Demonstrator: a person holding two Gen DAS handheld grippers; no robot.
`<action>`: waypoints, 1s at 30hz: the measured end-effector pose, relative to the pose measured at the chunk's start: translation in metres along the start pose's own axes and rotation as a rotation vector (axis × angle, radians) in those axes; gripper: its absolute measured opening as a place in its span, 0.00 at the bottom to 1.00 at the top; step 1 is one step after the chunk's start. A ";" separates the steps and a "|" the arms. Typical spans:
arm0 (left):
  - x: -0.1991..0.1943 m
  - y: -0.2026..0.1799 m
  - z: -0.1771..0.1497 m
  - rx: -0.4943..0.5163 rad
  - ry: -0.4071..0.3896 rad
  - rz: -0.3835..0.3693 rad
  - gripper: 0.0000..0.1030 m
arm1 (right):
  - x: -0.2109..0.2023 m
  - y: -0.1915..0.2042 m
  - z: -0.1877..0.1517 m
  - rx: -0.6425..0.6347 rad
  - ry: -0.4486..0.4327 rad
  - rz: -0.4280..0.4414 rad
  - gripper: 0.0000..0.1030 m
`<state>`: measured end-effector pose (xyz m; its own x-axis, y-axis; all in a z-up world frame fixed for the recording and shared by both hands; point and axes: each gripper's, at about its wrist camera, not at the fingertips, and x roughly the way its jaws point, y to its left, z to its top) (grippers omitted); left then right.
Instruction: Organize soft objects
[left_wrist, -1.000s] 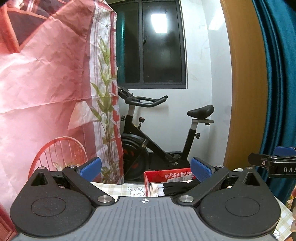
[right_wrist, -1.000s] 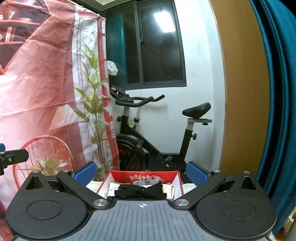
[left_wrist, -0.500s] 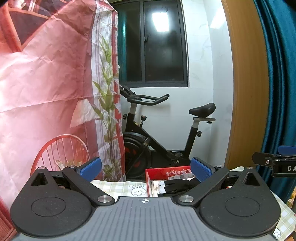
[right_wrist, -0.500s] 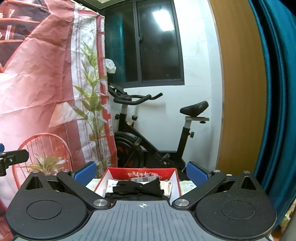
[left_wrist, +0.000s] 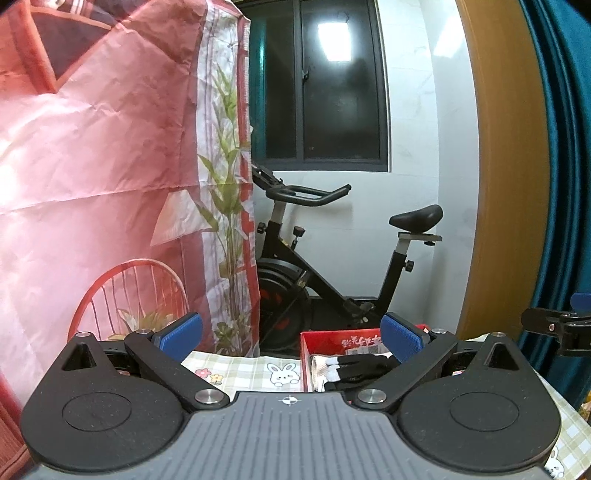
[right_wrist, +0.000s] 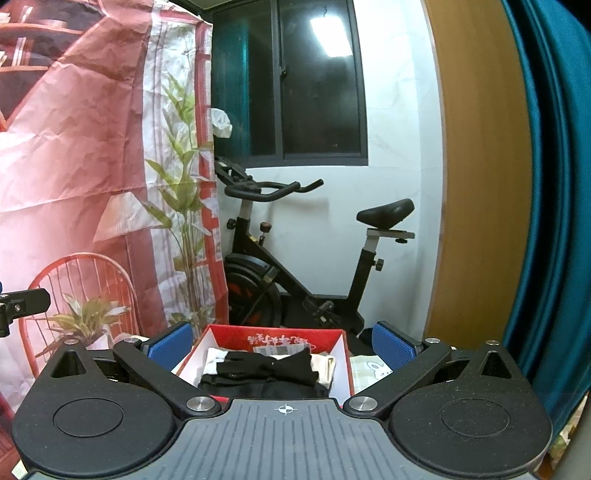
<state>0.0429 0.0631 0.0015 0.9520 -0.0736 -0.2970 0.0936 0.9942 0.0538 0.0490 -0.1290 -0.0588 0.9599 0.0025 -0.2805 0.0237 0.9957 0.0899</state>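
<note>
Left gripper (left_wrist: 290, 334): its jaws stand wide open and hold nothing; both blue pads are bare. It hangs above the near part of the checked tablecloth (left_wrist: 240, 369).
Right gripper (right_wrist: 282, 339): its jaws are also wide open and empty. It points straight at the red box (right_wrist: 328, 338).
Soft objects: a black garment (right_wrist: 264, 367) lies on top of light folded cloths (right_wrist: 325, 367) inside the red box, which stands on the tablecloth.
Long axis: in the right wrist view the black garment stretches from left to right, across the line of the fingers and not along it.
Direction from the jaws: for the right gripper the pile is straight ahead and a little below, centred between the two pads. For the left gripper the box is ahead but to the right, partly hidden behind its right finger.
Nearer hand: the right one seems better placed, because the box is in the middle of its opening.
Judgement for the next move: a short forward and downward reach of the right gripper should be enough, while the left must first turn to the right.
Uncertain: how many pieces are in the pile cannot be told.
</note>
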 end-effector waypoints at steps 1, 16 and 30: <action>0.000 0.000 0.000 0.003 0.002 0.002 1.00 | 0.000 0.000 0.000 -0.001 0.001 0.000 1.00; -0.001 -0.001 -0.001 0.001 -0.001 0.003 1.00 | 0.001 0.002 -0.002 -0.024 0.004 -0.006 1.00; 0.001 0.001 -0.003 0.001 -0.004 -0.009 1.00 | 0.001 0.000 -0.004 -0.025 0.007 -0.009 1.00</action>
<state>0.0427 0.0640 -0.0018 0.9522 -0.0827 -0.2941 0.1023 0.9934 0.0519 0.0492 -0.1288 -0.0632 0.9578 -0.0060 -0.2874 0.0254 0.9976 0.0638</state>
